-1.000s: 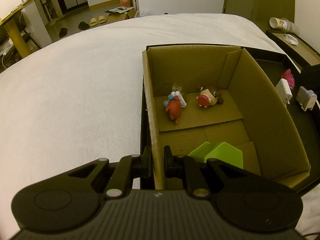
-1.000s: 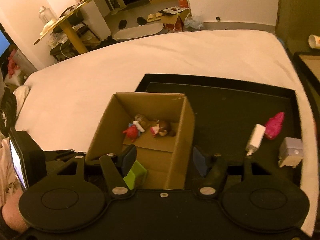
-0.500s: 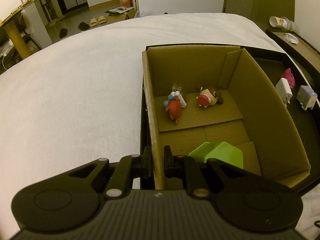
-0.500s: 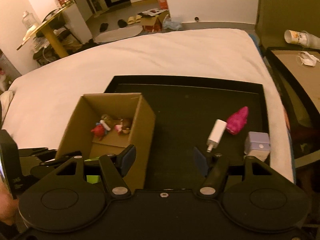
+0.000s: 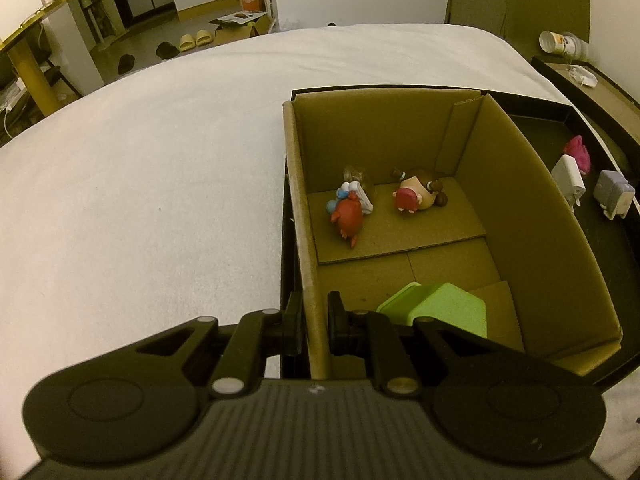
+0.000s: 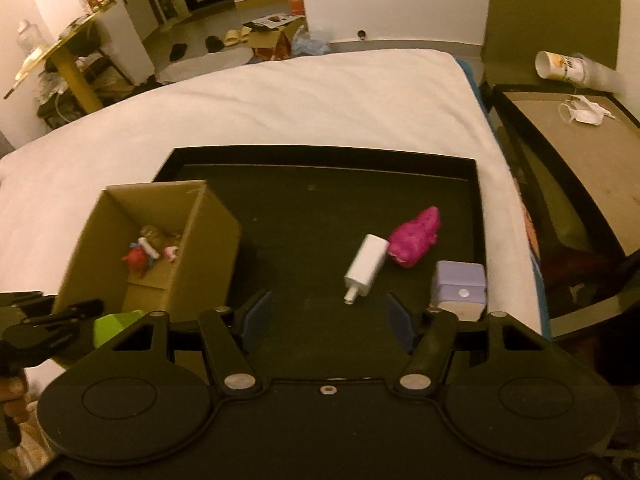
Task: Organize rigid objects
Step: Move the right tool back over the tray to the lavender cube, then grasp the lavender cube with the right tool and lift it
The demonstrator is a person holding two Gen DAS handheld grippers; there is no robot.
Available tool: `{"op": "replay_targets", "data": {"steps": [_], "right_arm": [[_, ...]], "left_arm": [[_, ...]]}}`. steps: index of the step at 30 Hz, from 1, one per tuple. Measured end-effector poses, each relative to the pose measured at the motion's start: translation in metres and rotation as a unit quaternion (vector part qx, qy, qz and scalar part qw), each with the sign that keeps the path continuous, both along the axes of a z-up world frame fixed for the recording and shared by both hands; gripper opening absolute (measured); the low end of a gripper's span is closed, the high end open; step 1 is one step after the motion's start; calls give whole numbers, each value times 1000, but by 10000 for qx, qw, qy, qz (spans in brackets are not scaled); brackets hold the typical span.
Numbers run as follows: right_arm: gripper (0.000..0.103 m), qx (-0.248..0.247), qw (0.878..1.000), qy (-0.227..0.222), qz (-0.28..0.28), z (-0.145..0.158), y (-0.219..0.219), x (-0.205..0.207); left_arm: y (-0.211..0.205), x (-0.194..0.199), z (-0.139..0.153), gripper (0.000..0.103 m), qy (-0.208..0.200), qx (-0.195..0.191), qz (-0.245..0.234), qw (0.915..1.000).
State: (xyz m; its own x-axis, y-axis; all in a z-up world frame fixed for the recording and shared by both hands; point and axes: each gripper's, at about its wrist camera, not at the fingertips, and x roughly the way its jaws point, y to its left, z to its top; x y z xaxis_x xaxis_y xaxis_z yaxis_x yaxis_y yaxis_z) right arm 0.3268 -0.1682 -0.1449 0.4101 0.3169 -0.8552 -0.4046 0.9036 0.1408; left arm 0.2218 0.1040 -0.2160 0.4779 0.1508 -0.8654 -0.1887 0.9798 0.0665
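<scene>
White charger [image 6: 366, 268] lies on the black tray [image 6: 320, 156], now just ahead of the right gripper [image 6: 328, 316], which has swung over from the cardboard box [image 6: 208, 264]; jaws closing, empty. Left gripper [image 5: 314, 322] clamps the box wall. Pickup likely next.

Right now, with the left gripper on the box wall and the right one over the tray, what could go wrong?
1. The left gripper pinches only the box wall; a tug could tip the box and spill the toys.
2. The right gripper is closing on nothing yet; the charger touches the pink toy, so a grab may knock it.
3. The purple block sits near the tray edge.
</scene>
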Motion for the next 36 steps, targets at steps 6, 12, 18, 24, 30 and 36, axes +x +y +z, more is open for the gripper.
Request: {"op": "replay_targets", "data": {"steps": [6, 12, 18, 24, 30, 36], "right_arm": [[52, -251, 9992, -154, -254, -9, -10, 11], [52, -674, 9961, -342, -465, -23, -19, 20], [53, -814, 9943, -256, -640, -38, -25, 32], [54, -878, 9930, -114, -786, -51, -30, 45], [58, -1047, 9917, -13, -743, -65, -29, 51], [52, -1175, 9903, -35, -741, -71, -29, 52]], "left_arm": [[0, -1, 0, 11, -5, 7, 1, 10000], [0, -1, -1, 11, -5, 11, 0, 10000], [0, -1, -1, 11, -6, 7, 4, 10000], [0, -1, -1, 11, -5, 14, 3, 10000], [-1, -1, -1, 11, 3, 26, -4, 10000], [-2, 0, -1, 11, 0, 18, 6, 10000]]}}
